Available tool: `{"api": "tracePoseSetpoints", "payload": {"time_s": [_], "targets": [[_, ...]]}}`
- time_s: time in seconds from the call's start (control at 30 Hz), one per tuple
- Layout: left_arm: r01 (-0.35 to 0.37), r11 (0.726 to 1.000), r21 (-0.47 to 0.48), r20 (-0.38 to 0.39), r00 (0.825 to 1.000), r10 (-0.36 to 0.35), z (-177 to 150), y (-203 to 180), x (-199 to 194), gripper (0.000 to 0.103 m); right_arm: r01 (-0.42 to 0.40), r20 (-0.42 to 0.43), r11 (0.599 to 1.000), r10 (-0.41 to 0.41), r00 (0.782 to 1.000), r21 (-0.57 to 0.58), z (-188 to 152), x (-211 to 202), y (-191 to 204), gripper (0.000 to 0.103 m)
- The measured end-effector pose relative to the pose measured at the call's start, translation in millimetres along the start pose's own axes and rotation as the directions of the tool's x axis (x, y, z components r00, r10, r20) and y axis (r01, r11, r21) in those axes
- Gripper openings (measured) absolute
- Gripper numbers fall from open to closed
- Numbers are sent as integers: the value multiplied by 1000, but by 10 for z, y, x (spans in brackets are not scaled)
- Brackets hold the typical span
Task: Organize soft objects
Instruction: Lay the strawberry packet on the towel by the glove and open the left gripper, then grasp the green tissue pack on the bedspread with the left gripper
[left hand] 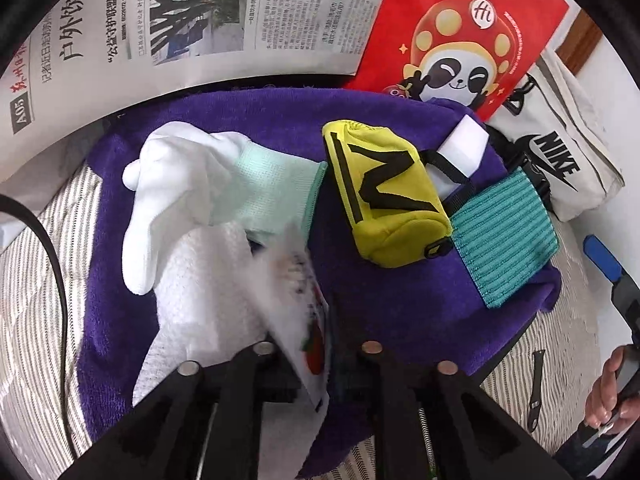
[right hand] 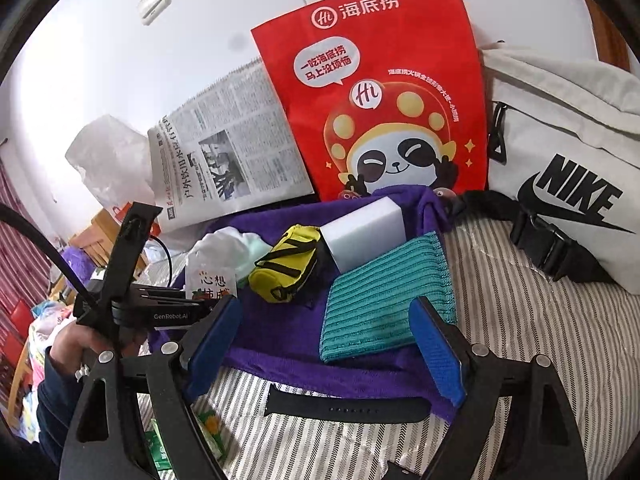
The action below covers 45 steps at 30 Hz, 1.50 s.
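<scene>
Purple towel [right hand: 280,340] crowded: yellow pouch [right hand: 286,264], white block [right hand: 362,228], teal cloth [right hand: 384,300]; striped bedding [right hand: 520,320] rightward free

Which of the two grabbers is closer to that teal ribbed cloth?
Right. The right gripper hangs open directly over the teal ribbed cloth, its blue fingers either side. The left gripper is off beside the white packet, beyond the yellow pouch.

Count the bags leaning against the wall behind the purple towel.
2: a red paper carrier bag with a panda print in the middle, and a white fabric Nike waist bag to its right. Others may be hidden.
</scene>
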State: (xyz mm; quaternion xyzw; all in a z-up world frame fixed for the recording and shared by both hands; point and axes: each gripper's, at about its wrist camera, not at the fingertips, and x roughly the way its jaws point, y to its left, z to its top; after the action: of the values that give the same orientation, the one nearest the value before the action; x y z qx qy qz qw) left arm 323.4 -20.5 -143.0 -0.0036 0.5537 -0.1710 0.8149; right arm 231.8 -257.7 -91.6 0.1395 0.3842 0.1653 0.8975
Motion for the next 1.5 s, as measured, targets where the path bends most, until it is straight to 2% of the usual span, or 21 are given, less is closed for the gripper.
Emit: {"api": "tracePoseSetpoints", "payload": {"time_s": [0.03,0.1,0.17,0.27,0.43,0.6,0.8,0.93,1.03,1.1,1.27,1.5], "targets": [[-16,1000,1,-3,1000,16,15,-22,6,33,-5,4,1000,5,1000,5,3,-12,-12,86],[-60,998,5,-5,998,60,4,-16,-28,44,-1,25,1000,1,1000,12,7,-51,-31,86],[-117,993,12,-11,993,117,2,-46,-47,46,11,30,1000,-11,999,8,10,-76,-49,86],[-152,988,16,-9,988,152,-16,-72,-113,47,23,41,1000,-24,999,22,17,-110,-87,86],[-181,983,12,-6,983,181,-94,-58,-249,50,32,25,999,-33,999,29,11,-101,-124,86],[-201,979,10,7,979,201,-238,-27,-477,51,88,30,996,-88,996,11,8,-117,-79,86],[-224,974,44,27,974,223,-437,-68,-780,58,123,15,992,-123,992,40,-82,-317,-36,86],[-201,978,59,55,979,198,-613,-156,-920,67,172,-21,985,-172,985,13,-253,-442,43,86],[-151,985,84,63,987,146,-819,-269,-955,76,193,-37,981,-193,981,12,-393,-561,74,86],[-131,984,121,54,991,126,-976,-375,-897,76,205,-47,978,-204,978,27,-494,-655,71,86],[-143,978,153,29,990,140,-1219,-559,-725,76,212,-68,975,-207,976,73,-712,-928,-32,86],[-65,984,165,9,998,64,-1376,-738,-570,77,247,-98,960,-235,967,133,-889,-1086,-172,86]]}}
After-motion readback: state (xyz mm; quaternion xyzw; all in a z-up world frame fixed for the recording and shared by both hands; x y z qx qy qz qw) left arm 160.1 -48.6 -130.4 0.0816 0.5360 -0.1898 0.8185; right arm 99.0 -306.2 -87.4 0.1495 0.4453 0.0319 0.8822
